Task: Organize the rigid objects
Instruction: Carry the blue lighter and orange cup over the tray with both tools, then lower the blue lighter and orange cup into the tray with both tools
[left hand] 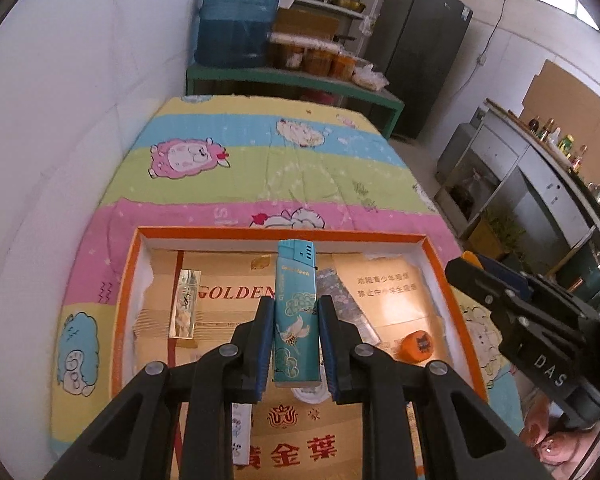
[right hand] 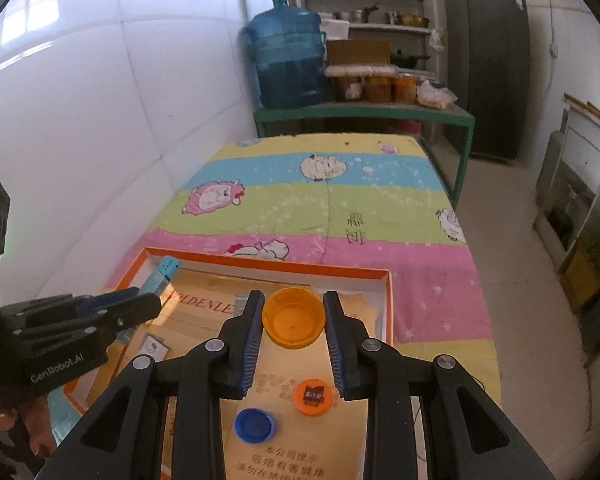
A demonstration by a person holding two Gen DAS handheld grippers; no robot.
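My left gripper is shut on a teal lighter with a crane print, held upright over the orange-rimmed box. In the right wrist view that same lighter pokes out past the left gripper at the box's far left corner. My right gripper is shut on an orange bottle cap, hollow side up, above the box. On the box floor lie a small orange cap, a blue cap and a small card. A clear perfume bottle lies at the left.
The box sits on a table covered with a striped cartoon-sheep cloth. A white wall runs along the left. Behind stand a green bench with a blue water jug, shelves and a dark fridge. A flat patterned piece lies in the box.
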